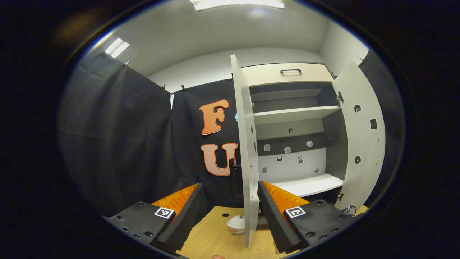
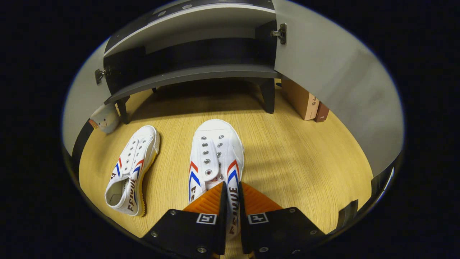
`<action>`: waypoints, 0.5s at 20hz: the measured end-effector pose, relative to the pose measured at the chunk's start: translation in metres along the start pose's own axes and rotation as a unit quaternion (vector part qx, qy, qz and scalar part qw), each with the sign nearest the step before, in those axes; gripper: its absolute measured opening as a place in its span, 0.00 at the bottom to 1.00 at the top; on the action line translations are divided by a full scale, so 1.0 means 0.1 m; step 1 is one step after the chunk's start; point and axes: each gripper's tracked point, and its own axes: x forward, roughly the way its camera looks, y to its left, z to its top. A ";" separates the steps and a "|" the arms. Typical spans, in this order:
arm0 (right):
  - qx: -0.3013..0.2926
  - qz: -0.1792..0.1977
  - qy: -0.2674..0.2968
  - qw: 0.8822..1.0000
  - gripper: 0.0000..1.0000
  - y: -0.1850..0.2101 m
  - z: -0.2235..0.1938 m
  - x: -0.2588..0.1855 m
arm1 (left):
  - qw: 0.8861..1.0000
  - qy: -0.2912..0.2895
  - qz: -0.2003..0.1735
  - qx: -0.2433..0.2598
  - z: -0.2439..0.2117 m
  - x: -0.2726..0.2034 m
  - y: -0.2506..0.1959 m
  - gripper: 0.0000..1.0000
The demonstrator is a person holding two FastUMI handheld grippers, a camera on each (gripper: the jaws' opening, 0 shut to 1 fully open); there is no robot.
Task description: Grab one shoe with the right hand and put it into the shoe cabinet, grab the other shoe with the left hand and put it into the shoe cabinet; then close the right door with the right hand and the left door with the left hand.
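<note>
In the right gripper view, a white canvas shoe [image 2: 215,147] with red and blue stripes lies on the wooden surface, toe toward the shoe cabinet [image 2: 194,73]. My right gripper [image 2: 231,201] is shut on this shoe's right side wall near the heel opening. A second matching shoe [image 2: 131,169] lies to its left, untouched. In the left gripper view, my left gripper [image 1: 230,212] hangs open and holds nothing, facing the edge of the cabinet's open left door [image 1: 246,154]. The right door [image 1: 359,144] also stands open, with white shelves [image 1: 305,185] bare inside.
A small plush toy [image 2: 104,118] sits by the cabinet's left leg, and a small white rounded object [image 1: 237,225] lies at the left door's foot. Books [image 2: 305,100] stand behind the open right door [image 2: 334,90]. Black cloth hangs left of the cabinet.
</note>
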 end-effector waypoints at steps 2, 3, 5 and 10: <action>0.003 -0.008 -0.003 1.000 0.00 -0.04 0.05 -0.02 | 1.000 0.002 -0.004 0.000 -0.01 0.00 -0.01 0.95; 0.005 -0.012 -0.003 1.000 0.00 -0.05 0.08 -0.09 | 1.000 0.001 -0.006 0.000 0.00 0.01 -0.01 0.95; 0.010 -0.023 -0.013 1.000 0.00 -0.12 0.21 -0.23 | 1.000 -0.003 -0.008 0.004 0.04 0.01 -0.01 0.95; 0.018 -0.025 -0.021 0.999 0.00 -0.06 0.32 -0.59 | 1.000 -0.008 -0.016 -0.005 0.06 0.00 -0.02 0.95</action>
